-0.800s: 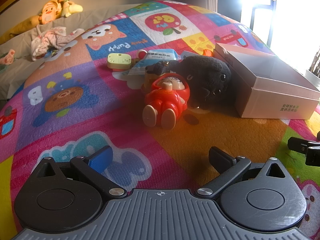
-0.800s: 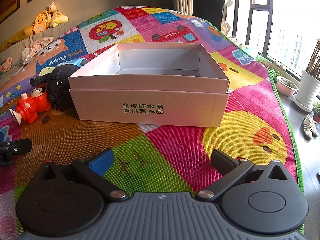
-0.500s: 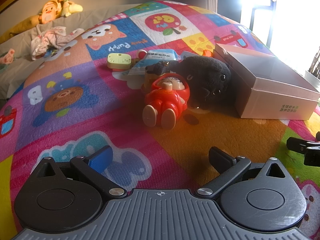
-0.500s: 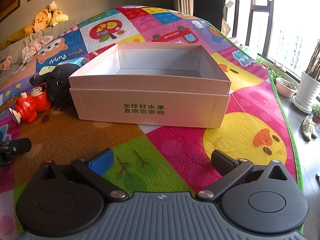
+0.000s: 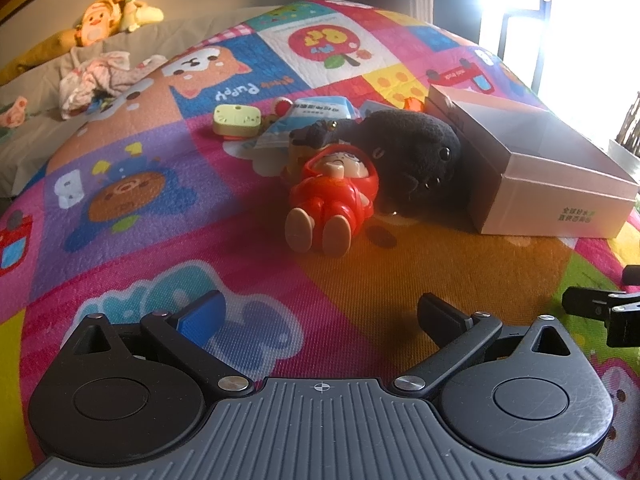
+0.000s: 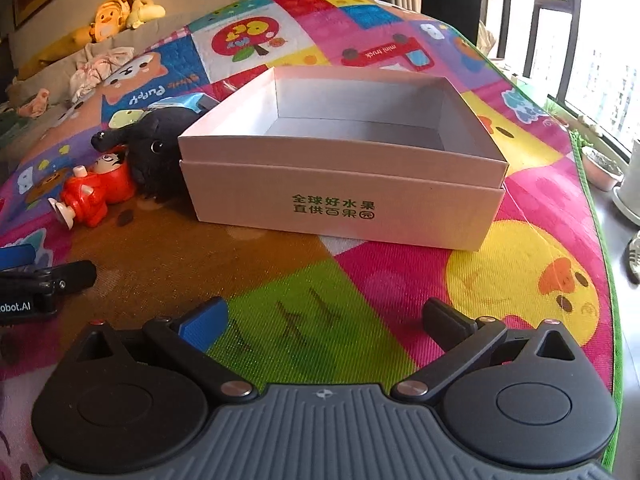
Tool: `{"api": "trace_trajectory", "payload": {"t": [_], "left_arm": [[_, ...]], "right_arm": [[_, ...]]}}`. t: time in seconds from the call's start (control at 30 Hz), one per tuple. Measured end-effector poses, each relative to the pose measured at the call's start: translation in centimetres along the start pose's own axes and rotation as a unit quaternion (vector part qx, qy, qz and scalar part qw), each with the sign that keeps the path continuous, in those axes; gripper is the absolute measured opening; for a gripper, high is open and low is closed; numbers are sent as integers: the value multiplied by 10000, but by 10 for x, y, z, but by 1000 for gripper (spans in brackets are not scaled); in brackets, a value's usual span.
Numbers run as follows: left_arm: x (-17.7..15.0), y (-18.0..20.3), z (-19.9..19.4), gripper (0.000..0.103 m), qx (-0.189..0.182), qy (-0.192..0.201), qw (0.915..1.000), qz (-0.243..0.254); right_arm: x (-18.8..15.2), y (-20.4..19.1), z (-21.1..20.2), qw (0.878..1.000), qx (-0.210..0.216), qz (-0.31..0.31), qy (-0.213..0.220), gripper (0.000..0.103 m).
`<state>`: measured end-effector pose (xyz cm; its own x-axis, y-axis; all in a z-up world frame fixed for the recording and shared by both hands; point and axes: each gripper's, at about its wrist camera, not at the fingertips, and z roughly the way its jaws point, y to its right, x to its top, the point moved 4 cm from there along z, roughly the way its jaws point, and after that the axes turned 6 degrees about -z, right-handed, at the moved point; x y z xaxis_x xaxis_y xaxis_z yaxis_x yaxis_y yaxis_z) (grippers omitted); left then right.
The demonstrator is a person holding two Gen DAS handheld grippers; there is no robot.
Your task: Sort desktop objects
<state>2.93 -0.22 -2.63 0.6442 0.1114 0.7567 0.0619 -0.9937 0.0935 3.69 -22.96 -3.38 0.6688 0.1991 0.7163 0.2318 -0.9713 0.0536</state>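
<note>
Left wrist view: the left gripper (image 5: 320, 312) stood with its fingers spread fully wide and nothing between them, tilted down over the colourful cartoon-print play mat (image 5: 160, 216).
Right wrist view: the right gripper (image 6: 324, 316) was likewise wide open and empty, facing the open white cardboard box with green printed characters (image 6: 340, 200).
Step in hand: by my judgement the sorting had not begun; the box looked empty and every toy lay on the mat.
Nearest target: a red plastic doll figure with tan feet (image 5: 332, 200) lay on its back ahead of the left gripper, well apart from it.
Beside it: a black plush animal toy (image 5: 412, 156) lay touching the doll and pressed against the box's left wall.
Further back: a pale green rounded case (image 5: 236, 120) and a blue-and-white printed packet (image 5: 308, 120) sat behind the doll; a small red ball-like piece and something orange were partly hidden, and I could not tell what they were.
Next move: probably the left gripper would have to go forward and down, straddle the doll's body, then close.
In the way: the plush leaned close on the doll, so a wide grasp risked catching both; the box wall crowded that side too.
Surroundings: stuffed yellow toys (image 5: 116, 16) and crumpled cloth (image 5: 96, 76) lay on a grey couch beyond the mat, outside the job as I judged it.
</note>
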Motion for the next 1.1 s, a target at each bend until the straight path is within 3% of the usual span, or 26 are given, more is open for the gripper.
{"api": "trace_trajectory", "payload": {"t": [0.43, 0.5, 0.63, 0.77, 0.8, 0.83, 0.93, 1.0, 1.1], "left_arm": [[4, -1, -1, 103, -266, -210, 9992, 208], [10, 2, -1, 103, -448, -123, 9987, 186], [34, 6, 6, 103, -189, 336, 9989, 283], [52, 2, 22, 102, -41, 456, 9988, 159], [53, 1, 25, 97, -15, 477, 9987, 152], [53, -1, 28, 81, -4, 452, 9989, 150], [49, -8, 32, 56, -219, 266, 9994, 30], [45, -17, 25, 56, -224, 322, 9992, -54], [36, -35, 6, 56, -24, 476, 9988, -120]], "right_arm": [[-3, -1, -2, 9999, -92, -3, 56, 103], [-3, -2, -2, 9999, -96, -3, 74, 103], [-3, -1, -2, 9999, -73, 17, 74, 103], [-3, -1, -2, 10000, -82, -19, 51, 103], [-2, -1, -1, 9999, -85, -30, 46, 103], [-3, -1, -2, 9999, -83, -32, 53, 103], [-3, -2, -3, 9999, -29, -76, 75, 103], [-1, -8, -6, 9994, 118, -298, 131, 103], [5, -30, -23, 9925, 30, -1038, 642, 103]]}}
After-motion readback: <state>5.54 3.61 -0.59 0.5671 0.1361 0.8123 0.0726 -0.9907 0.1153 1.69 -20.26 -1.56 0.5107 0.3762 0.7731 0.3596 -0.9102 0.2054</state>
